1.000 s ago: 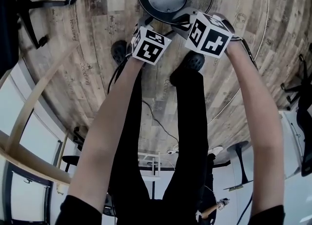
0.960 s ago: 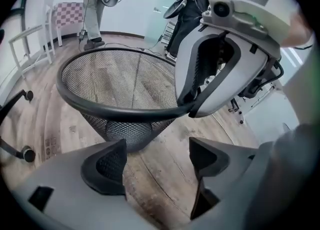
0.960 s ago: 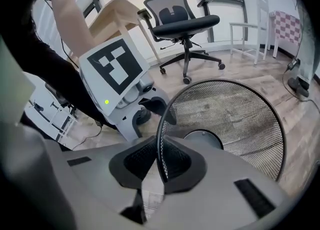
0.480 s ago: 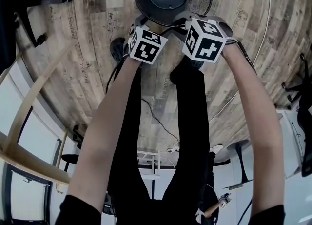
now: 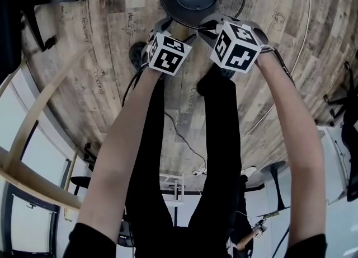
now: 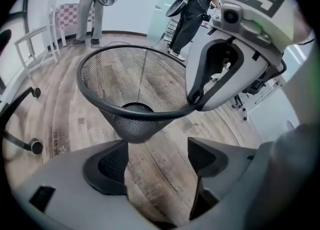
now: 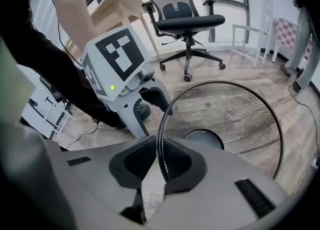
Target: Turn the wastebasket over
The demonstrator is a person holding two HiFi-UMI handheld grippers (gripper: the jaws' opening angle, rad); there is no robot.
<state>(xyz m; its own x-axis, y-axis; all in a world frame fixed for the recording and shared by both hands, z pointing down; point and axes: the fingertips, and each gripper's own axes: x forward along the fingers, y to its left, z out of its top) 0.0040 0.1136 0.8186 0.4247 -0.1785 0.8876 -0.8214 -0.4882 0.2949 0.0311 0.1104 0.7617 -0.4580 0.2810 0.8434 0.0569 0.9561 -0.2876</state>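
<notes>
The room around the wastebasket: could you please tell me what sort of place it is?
Most likely an office or lab workspace: a wheeled office chair stands near a light wooden desk on a wood-plank floor, and the mesh wastebasket suits such a room.

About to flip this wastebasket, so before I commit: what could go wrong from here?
Only the right gripper is clamped, at one spot on the thin rim of the wastebasket; it may swing or slip when lifted. The left gripper has its jaws open on nothing beside the basket and could knock it.
</notes>
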